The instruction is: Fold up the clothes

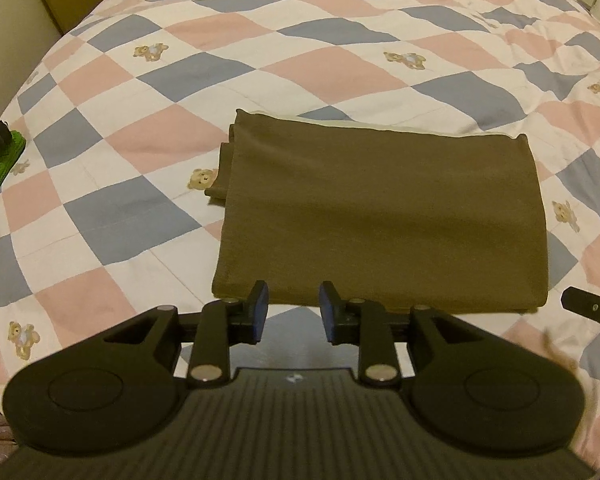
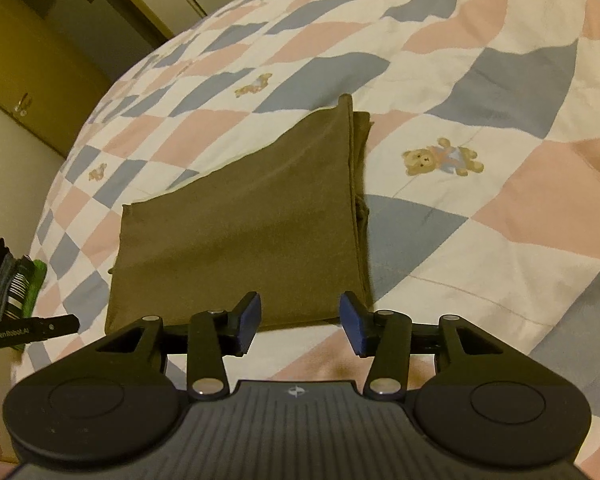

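Jaws of both grippers spread, gripping nothing, just short of the folded olive garment (image 1: pixel 376 216) lying flat, long axis crosswise on the quilt (image 1: pixel 180 60)

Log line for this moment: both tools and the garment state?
left tool: open, empty, at near edge | right tool: open, empty, at near edge | olive garment: folded rectangle, flat on checked quilt | grasp: none

folded olive garment (image 2: pixel 244 220) flat on checkered quilt (image 2: pixel 480 80), empty spread-fingered right gripper (image 2: pixel 300 322) at its near edge
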{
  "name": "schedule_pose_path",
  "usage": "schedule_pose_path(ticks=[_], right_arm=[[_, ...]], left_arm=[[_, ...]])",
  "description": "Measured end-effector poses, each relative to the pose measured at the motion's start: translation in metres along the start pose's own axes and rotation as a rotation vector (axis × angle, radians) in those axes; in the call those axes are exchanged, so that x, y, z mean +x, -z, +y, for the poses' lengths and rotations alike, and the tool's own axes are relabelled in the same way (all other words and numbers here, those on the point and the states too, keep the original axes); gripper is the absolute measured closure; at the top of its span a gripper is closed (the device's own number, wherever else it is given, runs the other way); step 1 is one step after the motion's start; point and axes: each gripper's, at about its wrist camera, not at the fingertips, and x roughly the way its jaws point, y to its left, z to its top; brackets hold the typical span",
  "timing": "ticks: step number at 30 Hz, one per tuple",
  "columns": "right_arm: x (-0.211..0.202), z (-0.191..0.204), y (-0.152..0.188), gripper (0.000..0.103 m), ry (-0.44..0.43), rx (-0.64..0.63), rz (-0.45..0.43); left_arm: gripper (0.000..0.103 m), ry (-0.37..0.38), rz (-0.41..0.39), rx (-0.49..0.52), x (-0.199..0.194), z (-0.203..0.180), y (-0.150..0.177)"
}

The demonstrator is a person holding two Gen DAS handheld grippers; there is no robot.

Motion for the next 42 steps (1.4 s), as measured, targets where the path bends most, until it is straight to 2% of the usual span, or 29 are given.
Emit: schedule_pose_path(ticks=[8,13,17,24,28,30,32,35,37,38,42], right_arm=[[0.015,-0.03,-0.009,0.052,-0.084,0.159,-0.045],[0.038,-0.049,-0.025,0.038,-0.118,0.294,-0.129],[0.063,-0.065,-0.034,0.035,-0.108,0.367,-0.171],[0.1,-0.086,-0.035,0.036,-0.217,0.462,-0.182],[0.115,-0.087,-0.034,0.039,-0.281,0.474,-0.153],[0.122,-0.086,-0.033,0.052,-0.276,0.473,-0.131],[0.126,-0.084,-0.033,0.076,-0.27,0.481,-0.109],[0.124,-0.076,-0.036,0.082,-0.213,0.495,-0.1],[0.115,-0.059,-0.042,0.084,-0.129,0.472,-0.102],[0.11,-0.045,-0.046,0.085,-0.075,0.426,-0.109],[0.093,0.046,-0.058,0.085,0.216,0.065,-0.155]], left_arm=[[0.076,-0.008,0.029,0.023,0.026,0.013,-0.015],[0.075,0.027,0.033,0.056,0.054,0.022,-0.039],[0.074,0.086,0.022,0.048,0.078,0.033,-0.065],[0.075,0.223,-0.013,-0.005,0.117,0.06,-0.086],[0.078,0.247,0.032,-0.025,0.147,0.069,-0.083],[0.078,0.247,0.055,-0.025,0.16,0.072,-0.08],[0.078,0.254,0.054,-0.022,0.162,0.073,-0.079],[0.078,0.267,0.048,-0.017,0.158,0.076,-0.081],[0.079,0.289,0.033,-0.028,0.15,0.083,-0.082],[0.079,0.292,0.026,-0.034,0.145,0.088,-0.082],[0.079,0.289,0.018,-0.066,0.137,0.118,-0.077]])
